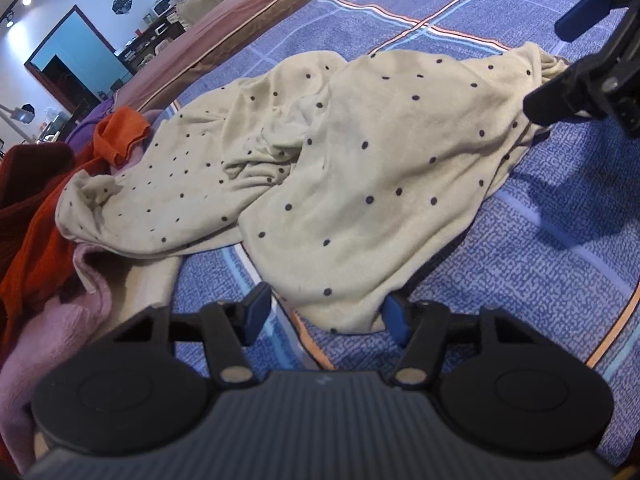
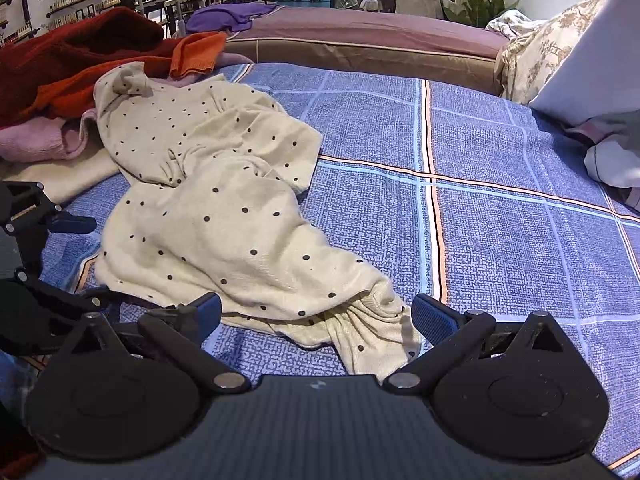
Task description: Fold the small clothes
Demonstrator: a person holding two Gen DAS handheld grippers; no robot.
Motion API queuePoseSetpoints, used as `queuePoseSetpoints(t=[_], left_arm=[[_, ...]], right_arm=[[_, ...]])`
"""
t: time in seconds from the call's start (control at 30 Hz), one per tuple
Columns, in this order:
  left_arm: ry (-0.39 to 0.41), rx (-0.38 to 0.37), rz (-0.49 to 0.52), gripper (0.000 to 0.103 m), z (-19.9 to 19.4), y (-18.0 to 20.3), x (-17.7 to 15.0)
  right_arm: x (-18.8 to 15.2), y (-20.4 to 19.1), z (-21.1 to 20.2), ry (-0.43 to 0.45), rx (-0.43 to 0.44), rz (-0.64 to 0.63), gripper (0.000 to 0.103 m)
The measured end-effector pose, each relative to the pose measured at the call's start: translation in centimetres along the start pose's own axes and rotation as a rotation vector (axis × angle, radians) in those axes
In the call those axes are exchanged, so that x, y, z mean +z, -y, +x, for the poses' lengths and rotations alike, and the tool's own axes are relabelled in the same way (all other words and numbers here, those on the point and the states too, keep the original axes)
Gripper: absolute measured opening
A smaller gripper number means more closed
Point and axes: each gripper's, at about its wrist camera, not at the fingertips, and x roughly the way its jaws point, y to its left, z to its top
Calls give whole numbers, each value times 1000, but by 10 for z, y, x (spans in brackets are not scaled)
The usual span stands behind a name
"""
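Polka-dot garment, cream with dark dots, lies crumpled mid-frame on the blue plaid bedsheet in the left wrist view. Left gripper at bottom centre: jaws partly apart, garment's near hem sits between the blue pads; can't tell if they press on it. No firm grip visible. Right gripper enters from the upper right, its black finger over the garment's far edge. Clutter at left edge: orange cloth touching the garment's bunched end, dark red knit behind it, pink cloth lower left, partly under the garment. Brown mattress edge runs across the upper left.

Right wrist view: garment runs from upper left down to bottom centre. Right gripper jaws wide, the twisted end of the cloth lying loose between the pads, not pinched. Left gripper at the left edge, beside the hem. Orange cloth, red knit, pink cloth piled upper left, against the garment's top. Pillows upper right, well apart. Sheet to the right is open.
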Motion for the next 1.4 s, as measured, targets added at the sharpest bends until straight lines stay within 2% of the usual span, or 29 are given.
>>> queuePoseSetpoints(t=[0.03, 0.07, 0.1, 0.2, 0.43, 0.6, 0.67, 0.83, 0.87, 0.9, 0.93, 0.97, 1.0, 1.13, 1.23, 1.27, 1.3, 1.33, 1.37, 1.4], left_arm=[[2, -16, -6, 38, 1, 0, 2], [2, -32, -24, 24, 2, -2, 3], [1, -48, -46, 17, 3, -3, 5], [8, -62, -83, 9, 3, -12, 7], [117, -35, -240, 7, -24, -73, 20], [194, -19, -281, 7, -38, -107, 48], [217, -10, -272, 7, -40, -113, 62], [266, -13, -268, 7, -45, -118, 92], [270, -10, -259, 7, -45, -118, 97], [276, -2, -246, 7, -44, -117, 104], [285, 13, -233, 7, -43, -117, 112], [291, 22, -226, 7, -41, -118, 120], [299, 32, -219, 7, -38, -120, 131], [369, 101, -233, 7, -28, -138, 190], [399, 135, -250, 16, -13, -152, 237], [394, 168, -251, 31, -7, -152, 250], [386, 197, -252, 68, -2, -153, 258], [370, 221, -239, 90, 5, -151, 265], [367, 235, -224, 101, 11, -149, 267], [359, 240, -200, 103, 17, -147, 266]], right_arm=[[0, 1, 4, -7, -3, 6, 103], [0, 2, 7, -13, -5, 13, 103], [0, 3, 10, -15, 0, 20, 103], [0, 5, 17, -19, 28, 51, 103], [5, 9, 15, 12, 50, 101, 103], [-1, 7, 5, 48, 140, 179, 103], [-4, -4, 4, 63, 143, 127, 103], [-1, -30, 16, 87, 78, -63, 103], [0, -35, 18, 95, 80, -98, 82], [2, -37, 21, 94, 85, -122, 30], [6, -37, 24, 86, 91, -138, 23], [12, -32, 25, 86, 102, -131, 20], [22, -19, 25, 101, 104, -91, 12], [94, 48, 25, 209, 7, 35, 10], [164, 104, 30, 294, -87, 111, 12], [181, 113, 34, 302, -124, 100, 14], [194, 122, 40, 294, -144, 101, 20], [203, 128, 46, 274, -152, 118, 46], [207, 132, 52, 245, -168, 141, 70], [207, 133, 57, 216, -199, 158, 103]])
